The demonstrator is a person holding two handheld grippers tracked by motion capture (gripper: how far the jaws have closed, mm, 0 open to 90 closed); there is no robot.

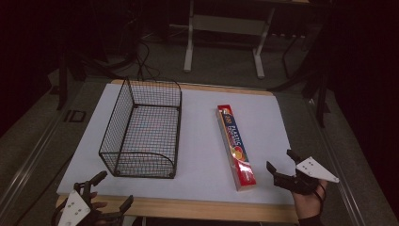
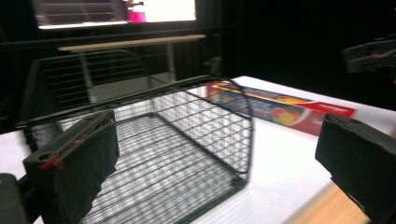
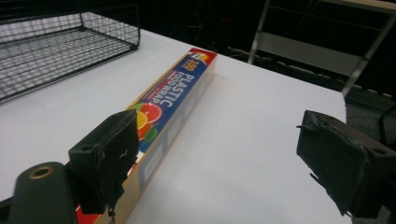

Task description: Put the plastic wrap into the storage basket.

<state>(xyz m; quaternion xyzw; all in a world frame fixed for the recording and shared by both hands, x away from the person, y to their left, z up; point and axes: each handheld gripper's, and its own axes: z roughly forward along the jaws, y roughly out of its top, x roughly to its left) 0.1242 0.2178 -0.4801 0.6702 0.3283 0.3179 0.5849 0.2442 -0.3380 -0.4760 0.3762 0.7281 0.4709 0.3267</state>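
left gripper (image 1: 113, 190): black body, two black jaws, topped by a pale grey three-cornered plate with small dark dots, possibly screw holes
left jaw pads (image 2: 77, 161): blocky matte black, one with a frayed reddish edge and a round hole at its corner
right gripper (image 1: 281, 165): black frame, same pale grey three-cornered plate with dots
right jaw pads (image 3: 109, 156): black, scuffed; a rounded black part with a brass-coloured ring sits beside one
right hand (image 1: 308, 203): dark cuff at the wrist

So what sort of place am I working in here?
Probably a lab or workshop set up for recording, not a kitchen: a white board on a wooden bench holds just a wire basket and a box of plastic food wrap, with cables and bare table frames behind.
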